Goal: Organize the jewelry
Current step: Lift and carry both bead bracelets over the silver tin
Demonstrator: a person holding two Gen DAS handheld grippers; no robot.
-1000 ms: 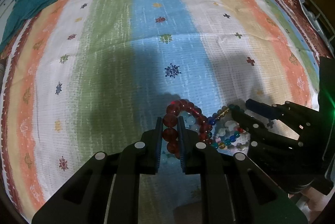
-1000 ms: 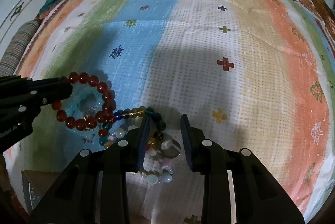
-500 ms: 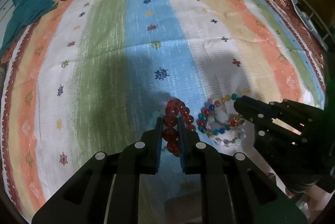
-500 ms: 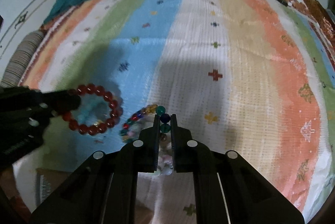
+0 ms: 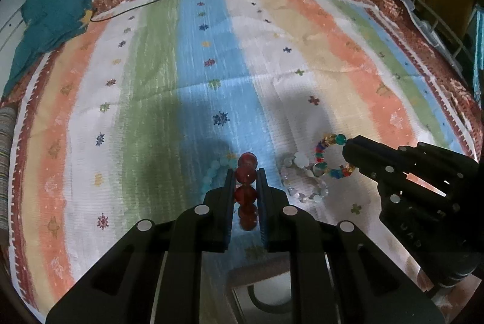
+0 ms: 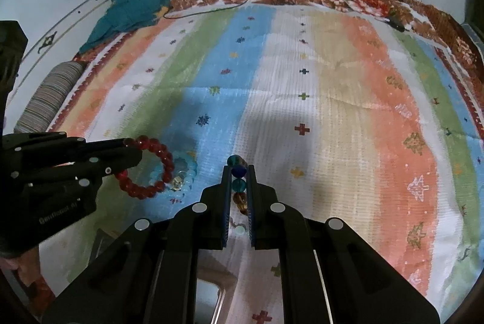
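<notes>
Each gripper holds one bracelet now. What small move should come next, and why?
Probably draw the two apart sideways: the left gripper clamps the red bracelet, the right gripper the multicolored bracelet, and the pale bracelets lie between them on the cloth.

Right tool closed on the multicolor bracelet and lifted it off the pile. Left tool raised the red bracelet. The two tools moved apart, uncovering the pale blue bracelet and white bracelet on the bed.
</notes>
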